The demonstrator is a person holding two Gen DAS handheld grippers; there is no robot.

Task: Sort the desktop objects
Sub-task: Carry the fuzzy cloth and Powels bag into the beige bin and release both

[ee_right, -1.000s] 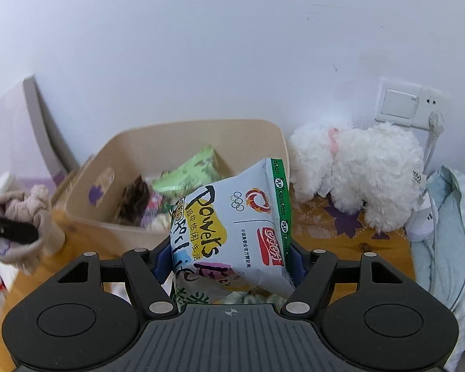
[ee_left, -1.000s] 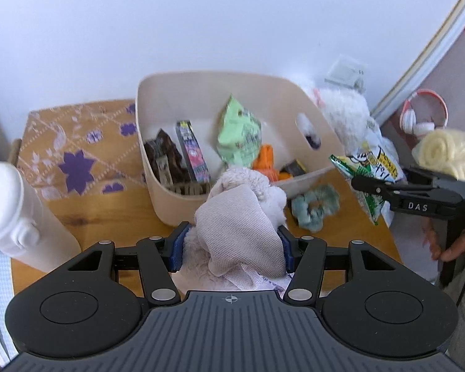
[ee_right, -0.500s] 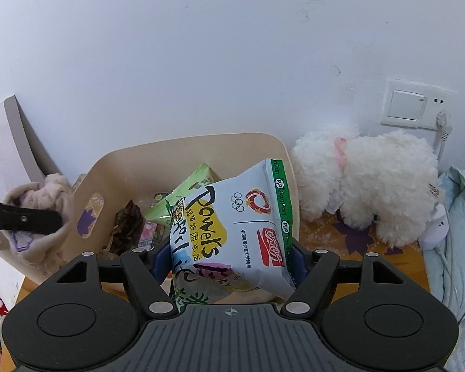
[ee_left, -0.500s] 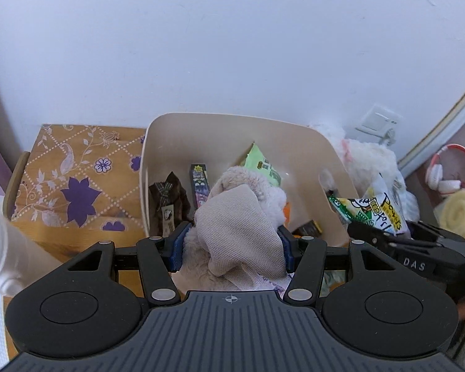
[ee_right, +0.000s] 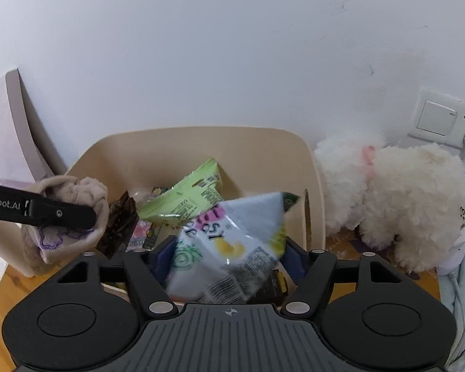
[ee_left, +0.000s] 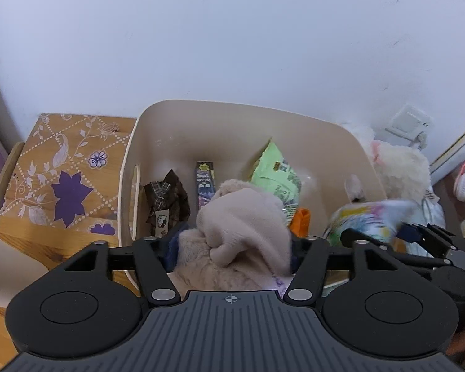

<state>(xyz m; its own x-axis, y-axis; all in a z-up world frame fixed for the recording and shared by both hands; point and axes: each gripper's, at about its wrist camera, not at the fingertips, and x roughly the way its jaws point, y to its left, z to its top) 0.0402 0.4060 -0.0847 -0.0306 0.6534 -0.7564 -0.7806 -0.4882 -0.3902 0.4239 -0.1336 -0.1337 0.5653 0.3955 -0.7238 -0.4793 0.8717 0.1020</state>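
Holding a beige plush (ee_left: 245, 217) over the cream bin (ee_left: 220, 117), my left gripper (ee_left: 231, 248) clamps it between both pads. My right gripper (ee_right: 229, 248) has its jaws spread, and the blurred snack bag (ee_right: 232, 241) sits loose between them above the bin; its lettering is unreadable. "Robot.AI" shows on the left finger (ee_right: 46, 210).

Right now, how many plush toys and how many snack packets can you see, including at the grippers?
Plush toys: 2 (beige toy in left gripper, white toy beside the bin)
Packets: 4 (green bag, brown wrapper, dark box in the bin; white bag at right gripper)
Total: 6
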